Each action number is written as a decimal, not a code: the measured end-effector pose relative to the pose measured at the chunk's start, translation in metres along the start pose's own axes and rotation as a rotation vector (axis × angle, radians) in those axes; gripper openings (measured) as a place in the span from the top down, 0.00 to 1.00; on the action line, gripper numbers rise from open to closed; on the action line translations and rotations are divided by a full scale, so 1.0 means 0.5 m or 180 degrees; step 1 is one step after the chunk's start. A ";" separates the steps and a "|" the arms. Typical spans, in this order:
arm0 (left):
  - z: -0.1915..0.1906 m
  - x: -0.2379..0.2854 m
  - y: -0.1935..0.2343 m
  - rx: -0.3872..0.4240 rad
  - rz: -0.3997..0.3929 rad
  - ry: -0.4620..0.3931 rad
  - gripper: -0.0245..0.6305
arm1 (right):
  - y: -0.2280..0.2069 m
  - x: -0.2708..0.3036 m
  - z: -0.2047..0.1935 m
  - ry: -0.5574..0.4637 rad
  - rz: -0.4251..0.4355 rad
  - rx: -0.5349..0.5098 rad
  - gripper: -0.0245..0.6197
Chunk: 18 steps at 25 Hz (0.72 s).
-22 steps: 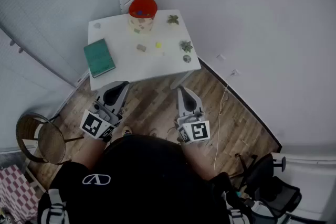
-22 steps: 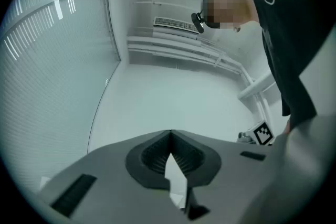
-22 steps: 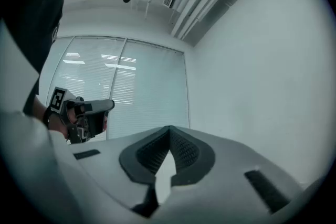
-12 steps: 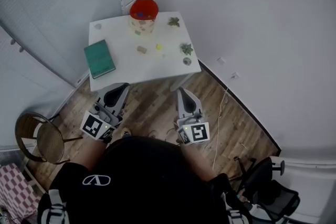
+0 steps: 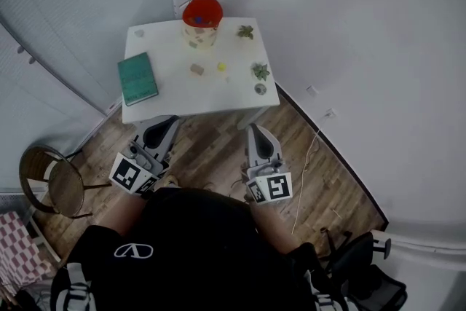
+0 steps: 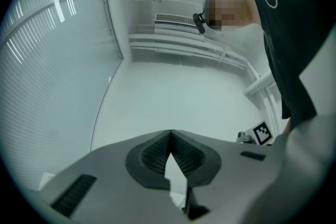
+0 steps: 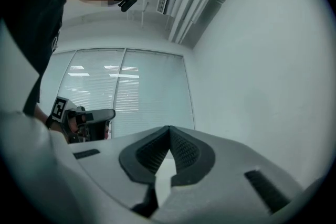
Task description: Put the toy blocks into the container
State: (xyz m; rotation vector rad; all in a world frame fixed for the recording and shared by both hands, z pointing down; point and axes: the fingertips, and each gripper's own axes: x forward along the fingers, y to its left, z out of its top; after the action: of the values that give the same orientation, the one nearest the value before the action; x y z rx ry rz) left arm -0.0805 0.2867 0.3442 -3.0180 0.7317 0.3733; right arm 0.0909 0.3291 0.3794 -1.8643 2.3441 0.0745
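- On table (image 5: 175,95), tan piece (image 5: 196,69) and yellow piece (image 5: 221,67): too small to ID shape.
- Inside of container (image 5: 202,14): blue speck only, rest unreadable.
- Lower left, checkered item (image 5: 18,251): cut by left edge.
- Lower right, black chair (image 5: 360,266): cut by btm edge.

No word or number can be read. A white oval emblem (image 5: 133,250) stands on the person's black shirt (image 5: 204,237), at its near left. A black-and-white square code marker (image 5: 129,175) faces up on the cube of the left tongs (image 5: 163,124). A second square code marker (image 5: 274,186) sits on the cube of the right tongs (image 5: 256,130).
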 end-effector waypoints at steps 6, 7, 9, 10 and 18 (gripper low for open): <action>-0.039 0.039 -0.004 0.0081 0.0156 0.0109 0.96 | -0.053 0.023 -0.024 -0.0026 0.0241 0.0022 0.96; -0.045 0.046 0.002 0.0081 0.0179 0.0135 0.96 | -0.062 0.032 -0.030 -0.0019 0.0259 0.0036 0.96; -0.056 0.062 0.019 0.0071 0.0205 0.0162 0.96 | -0.081 0.054 -0.040 -0.0018 0.0270 0.0072 0.96; -0.060 0.072 0.030 0.0064 0.0211 0.0160 0.96 | -0.091 0.067 -0.045 -0.0014 0.0273 0.0083 0.96; -0.105 0.179 0.188 -0.0016 0.0127 0.0094 0.96 | -0.145 0.229 -0.097 0.0140 0.0332 -0.0088 0.96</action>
State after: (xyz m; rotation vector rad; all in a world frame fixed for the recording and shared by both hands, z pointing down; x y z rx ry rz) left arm -0.0338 0.1591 0.3781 -3.0237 0.7953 0.3327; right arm 0.1322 0.1959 0.4144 -1.7724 2.4814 0.0786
